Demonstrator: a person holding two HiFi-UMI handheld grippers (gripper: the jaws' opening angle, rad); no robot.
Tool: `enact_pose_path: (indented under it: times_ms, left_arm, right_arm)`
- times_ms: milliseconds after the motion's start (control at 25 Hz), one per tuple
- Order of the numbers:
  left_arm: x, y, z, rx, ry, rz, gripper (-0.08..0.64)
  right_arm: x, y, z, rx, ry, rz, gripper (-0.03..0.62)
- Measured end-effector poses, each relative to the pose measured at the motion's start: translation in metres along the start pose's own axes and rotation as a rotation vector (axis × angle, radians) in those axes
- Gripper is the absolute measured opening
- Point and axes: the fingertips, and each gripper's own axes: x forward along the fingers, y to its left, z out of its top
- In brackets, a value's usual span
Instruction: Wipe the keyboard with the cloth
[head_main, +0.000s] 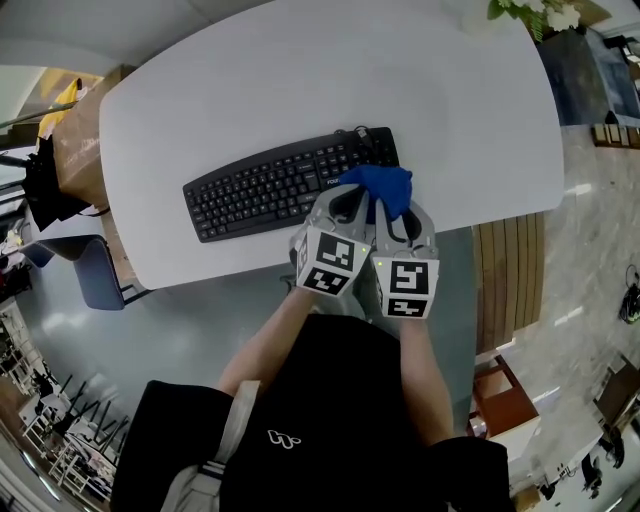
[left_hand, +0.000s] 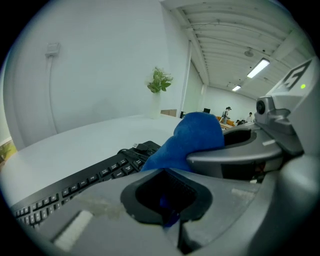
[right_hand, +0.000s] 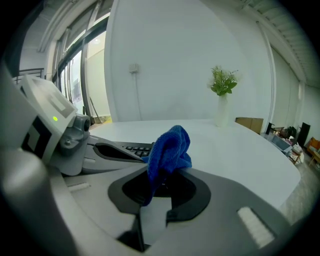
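Evidently soft and limp, the blue cloth (head_main: 382, 187) sits bunched over the right end of the keyboard (head_main: 258, 192). The left gripper (head_main: 344, 203) and right gripper (head_main: 396, 214) both have their jaws closed on it. It is best held by a thick fold.

Left gripper (head_main: 348, 203) and right gripper (head_main: 397, 215) side by side, each closed on the cloth (head_main: 380, 186), forearms angled inward

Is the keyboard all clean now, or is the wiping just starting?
Done: the blue cloth is off the table, and the left gripper and right gripper both have their jaws shut on it. In hand: the cloth sits bunched over the right end of the keyboard. Left: probably most of the wiping. The pictures cannot show which keys are clean, and the long stretch to the left lies uncovered.
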Motion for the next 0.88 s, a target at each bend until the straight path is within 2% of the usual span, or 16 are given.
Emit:
enact_pose_path:
  times_ms: [280, 400, 520, 640, 880]
  left_arm:
    - [0.011, -0.011, 0.017, -0.013, -0.027, -0.017, -0.002]
    - [0.008, -0.005, 0.029, -0.033, -0.061, 0.003, -0.002]
    - [-0.007, 0.020, 0.051, -0.055, -0.119, 0.063, -0.002]
    - [-0.030, 0.054, 0.073, -0.070, -0.186, 0.137, -0.002]
    - [-0.112, 0.139, 0.110, -0.100, -0.331, 0.314, -0.002]
  right_arm:
    - [-0.005, -0.024, 0.000, 0.013, 0.008, -0.016, 0.075]
    - [-0.005, -0.036, 0.008, 0.003, 0.005, -0.044, 0.074]
    - [0.000, -0.043, 0.032, -0.018, -0.035, -0.066, 0.074]
    - [0.008, -0.036, 0.070, -0.053, -0.106, -0.053, 0.074]
    - [0.023, 0.019, 0.161, -0.122, -0.261, 0.025, 0.074]
